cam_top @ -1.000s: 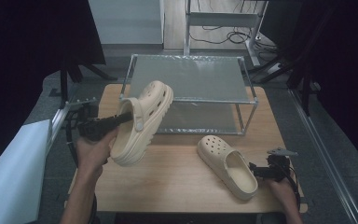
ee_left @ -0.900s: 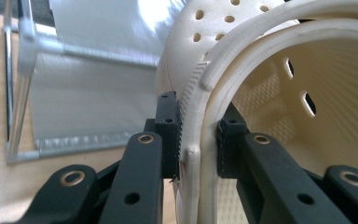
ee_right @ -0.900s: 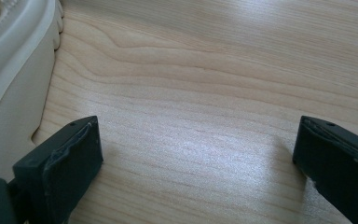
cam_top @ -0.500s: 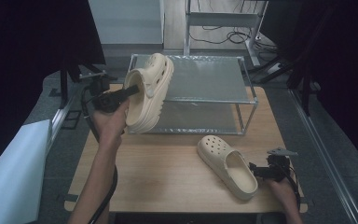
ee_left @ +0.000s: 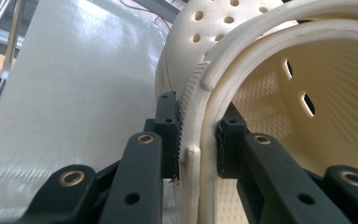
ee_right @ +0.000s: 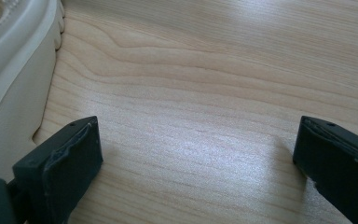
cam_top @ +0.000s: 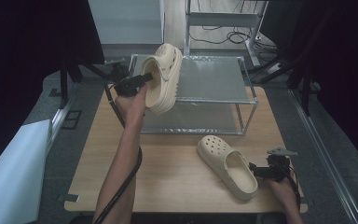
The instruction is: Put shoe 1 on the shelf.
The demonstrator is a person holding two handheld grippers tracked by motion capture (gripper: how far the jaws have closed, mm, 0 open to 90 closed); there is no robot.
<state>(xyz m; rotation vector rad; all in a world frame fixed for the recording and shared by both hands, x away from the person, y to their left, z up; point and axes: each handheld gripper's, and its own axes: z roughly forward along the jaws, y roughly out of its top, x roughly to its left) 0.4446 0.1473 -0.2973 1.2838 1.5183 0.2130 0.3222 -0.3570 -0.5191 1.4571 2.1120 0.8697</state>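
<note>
Right gripper (cam_top: 261, 171) is parked on the table (cam_top: 177, 186), jaws wide open on nothing, second clog (cam_top: 226, 164) just at its 9 o'clock. Left gripper (ee_left: 198, 135) is clamped on the held clog (cam_top: 164, 77) rim; the clog's long axis is tilted up, toe at 12 o'clock over the rack (cam_top: 214, 77) top shelf.

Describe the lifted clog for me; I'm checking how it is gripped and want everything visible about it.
The lifted clog is cream, foam-like, with round vent holes over the toe and a thick ridged sole. It hangs tilted on its side, toe up, over the left end of the metal shelf's top. The left gripper is shut on the rim of its opening, one pad outside, one inside.
</note>
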